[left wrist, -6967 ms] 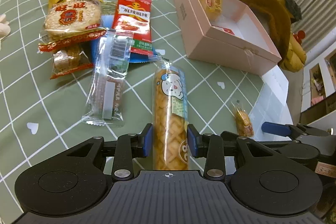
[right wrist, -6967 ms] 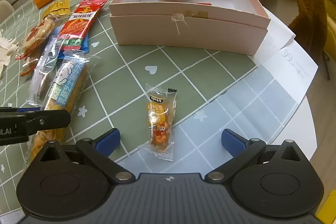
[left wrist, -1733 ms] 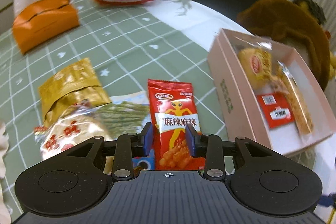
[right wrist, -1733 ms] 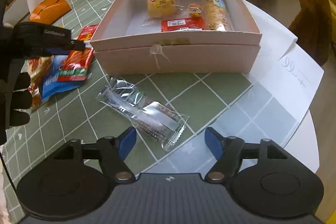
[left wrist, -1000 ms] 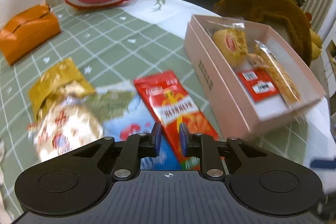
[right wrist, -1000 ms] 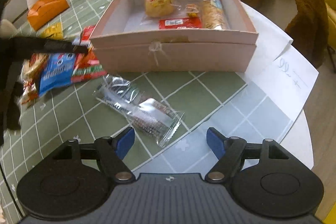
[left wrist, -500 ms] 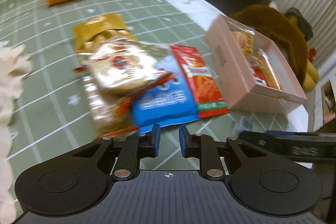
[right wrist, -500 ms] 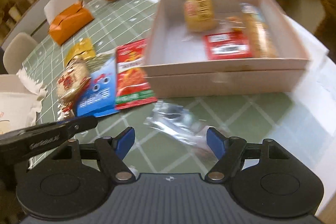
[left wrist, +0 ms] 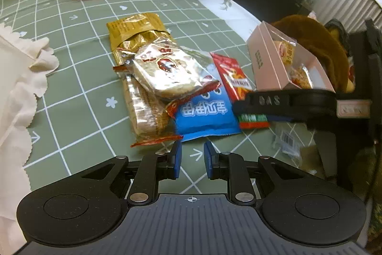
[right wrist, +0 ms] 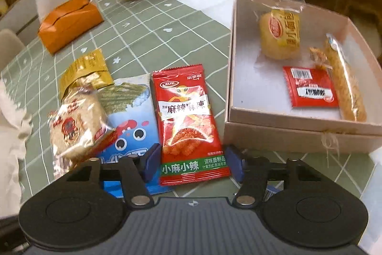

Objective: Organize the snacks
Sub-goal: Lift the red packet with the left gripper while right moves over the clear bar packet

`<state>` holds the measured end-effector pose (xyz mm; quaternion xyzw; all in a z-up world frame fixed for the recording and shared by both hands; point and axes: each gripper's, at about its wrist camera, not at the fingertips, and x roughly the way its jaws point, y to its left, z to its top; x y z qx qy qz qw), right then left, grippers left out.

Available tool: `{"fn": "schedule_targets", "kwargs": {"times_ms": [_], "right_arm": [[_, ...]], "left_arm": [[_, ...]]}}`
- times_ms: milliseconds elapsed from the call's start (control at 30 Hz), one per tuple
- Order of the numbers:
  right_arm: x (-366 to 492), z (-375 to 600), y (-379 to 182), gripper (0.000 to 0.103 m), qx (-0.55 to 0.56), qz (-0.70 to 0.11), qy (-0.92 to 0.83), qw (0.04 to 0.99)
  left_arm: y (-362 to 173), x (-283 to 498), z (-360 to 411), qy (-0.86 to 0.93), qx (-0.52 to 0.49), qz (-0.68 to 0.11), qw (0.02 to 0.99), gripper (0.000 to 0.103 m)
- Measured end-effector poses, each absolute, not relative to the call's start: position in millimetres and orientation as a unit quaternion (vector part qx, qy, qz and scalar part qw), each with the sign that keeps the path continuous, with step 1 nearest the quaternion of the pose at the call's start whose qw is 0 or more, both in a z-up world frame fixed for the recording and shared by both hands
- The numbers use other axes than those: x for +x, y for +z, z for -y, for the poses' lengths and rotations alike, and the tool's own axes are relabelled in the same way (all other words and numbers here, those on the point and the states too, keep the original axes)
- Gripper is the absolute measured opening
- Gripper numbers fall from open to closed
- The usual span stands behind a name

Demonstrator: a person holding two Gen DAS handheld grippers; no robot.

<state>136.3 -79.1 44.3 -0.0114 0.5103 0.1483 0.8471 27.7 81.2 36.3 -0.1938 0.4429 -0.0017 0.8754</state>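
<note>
One red spicy-snack packet (right wrist: 189, 121) lay flat between the right gripper's (right wrist: 194, 165) wide-spread fingers, its lower end level with the blue pads, nothing gripped. Just left of it sat the blue packet (right wrist: 130, 133), its edge tucked under; ahead to the right stood the pink box (right wrist: 298, 133) with four snacks inside. The left gripper (left wrist: 192, 160) hovered nearly closed and empty over the surface (left wrist: 78, 78), the rice-cracker pile (left wrist: 164, 68) ahead of it. Closing here could probably pinch the blue packet too, or skid off the slick foil lying flat.
</note>
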Motion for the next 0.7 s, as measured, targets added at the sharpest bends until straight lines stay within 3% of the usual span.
{"fn": "schedule_targets", "kwargs": {"times_ms": [500, 633, 700], "right_arm": [[51.9, 121.5, 59.4, 0.057, 0.029, -0.549, 0.224, 0.805], [45.6, 153.0, 78.8, 0.072, 0.018, -0.506, 0.201, 0.839], [48.7, 171.1, 81.4, 0.073, 0.011, -0.496, 0.178, 0.850]], "left_arm": [[35.7, 23.0, -63.1, -0.022, -0.201, -0.448, 0.871, 0.023], [35.4, 32.6, -42.6, -0.036, -0.186, -0.451, 0.872, 0.023], [34.5, 41.3, -31.8, -0.035, -0.173, -0.453, 0.874, 0.023]]}}
